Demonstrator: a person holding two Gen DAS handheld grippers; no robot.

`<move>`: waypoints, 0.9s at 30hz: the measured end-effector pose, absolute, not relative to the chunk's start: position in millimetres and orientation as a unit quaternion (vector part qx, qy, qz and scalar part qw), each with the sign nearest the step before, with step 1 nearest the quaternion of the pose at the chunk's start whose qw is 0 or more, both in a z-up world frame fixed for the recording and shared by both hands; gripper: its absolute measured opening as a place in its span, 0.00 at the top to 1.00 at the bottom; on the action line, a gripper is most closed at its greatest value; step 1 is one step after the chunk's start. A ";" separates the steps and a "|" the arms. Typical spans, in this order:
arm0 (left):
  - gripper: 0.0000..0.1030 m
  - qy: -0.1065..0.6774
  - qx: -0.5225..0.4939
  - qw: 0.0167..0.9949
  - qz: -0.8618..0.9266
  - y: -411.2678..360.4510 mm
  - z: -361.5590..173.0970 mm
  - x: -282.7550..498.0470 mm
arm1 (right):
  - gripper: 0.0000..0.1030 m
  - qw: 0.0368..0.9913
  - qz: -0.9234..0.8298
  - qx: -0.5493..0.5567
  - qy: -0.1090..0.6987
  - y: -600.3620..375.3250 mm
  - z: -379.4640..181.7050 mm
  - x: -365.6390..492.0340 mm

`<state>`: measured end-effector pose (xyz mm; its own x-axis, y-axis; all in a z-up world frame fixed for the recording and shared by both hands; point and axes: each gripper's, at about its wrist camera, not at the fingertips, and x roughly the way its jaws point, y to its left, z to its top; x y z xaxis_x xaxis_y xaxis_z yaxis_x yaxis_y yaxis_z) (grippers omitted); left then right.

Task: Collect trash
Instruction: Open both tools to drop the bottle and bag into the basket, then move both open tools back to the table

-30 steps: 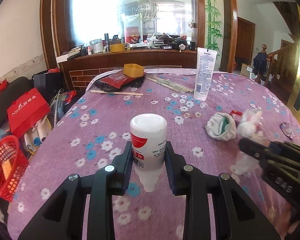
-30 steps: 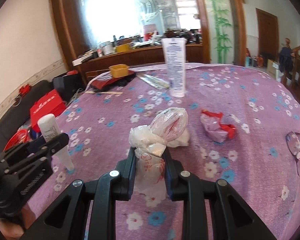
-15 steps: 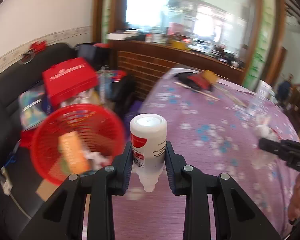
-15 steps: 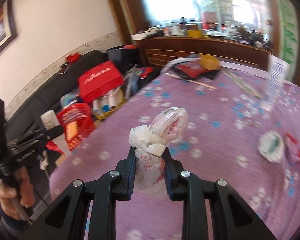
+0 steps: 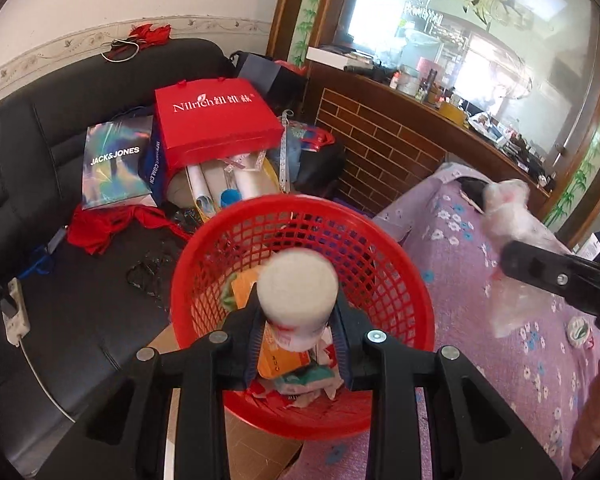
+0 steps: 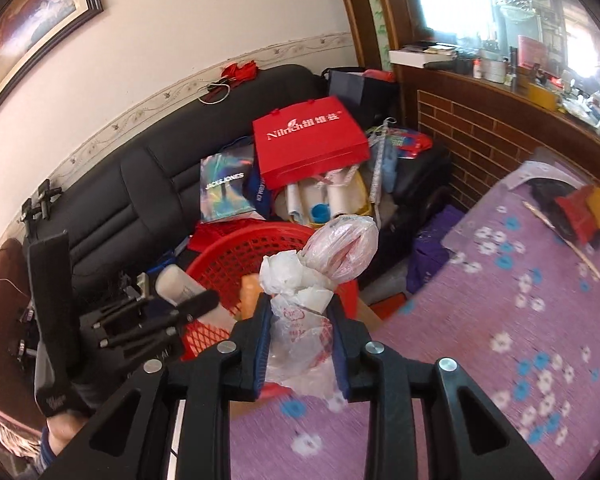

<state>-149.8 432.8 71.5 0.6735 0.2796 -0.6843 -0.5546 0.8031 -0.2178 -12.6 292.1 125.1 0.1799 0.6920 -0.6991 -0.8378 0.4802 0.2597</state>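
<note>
My left gripper (image 5: 298, 306) hangs right over the red mesh basket (image 5: 300, 201), which holds paper and wrapper scraps. A white bottle (image 5: 298, 292) sits blurred between its opening jaws, cap toward the camera, and the pads no longer seem to press it. In the right wrist view the left gripper (image 6: 196, 294), the bottle (image 6: 176, 282) and the basket (image 6: 236, 256) show at lower left. My right gripper (image 6: 299, 308) is over the table's edge beside the basket. Its jaws are opening, with a crumpled white-and-red plastic bag (image 6: 340, 248) still touching both pads. The bag (image 5: 504, 208) also shows at the right of the left wrist view.
The basket stands on cardboard (image 5: 260, 448) on a black sofa (image 5: 80, 320), next to the table with the purple flowered cloth (image 6: 520, 320). A red gift bag (image 5: 212, 120), shopping bags and rolls pile up behind it. A brick-faced counter (image 5: 380, 152) is at the back.
Both grippers swung left from over the table to the red basket. Both pairs of jaws have widened, and the bottle has gone blurred between the left jaws.
</note>
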 end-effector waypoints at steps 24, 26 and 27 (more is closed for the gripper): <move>0.36 0.329 -0.117 0.933 0.090 251.4 112.0 -113.6 | 0.36 0.843 0.363 0.013 0.398 42.2 108.8 6.5; 0.36 0.335 -0.098 0.935 0.064 220.3 117.3 -103.2 | 0.36 0.856 0.334 0.032 0.394 3.9 109.8 13.0; 0.36 0.337 -0.089 0.936 0.051 204.1 120.5 -98.3 | 0.36 0.862 0.318 0.041 0.392 -14.0 112.0 17.2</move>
<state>-98.3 204.1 120.5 0.7674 0.0355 -0.6401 -0.1562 0.9787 -0.1329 17.2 -14.0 112.0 0.4907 0.5805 -0.6498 -0.5159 0.7946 0.3202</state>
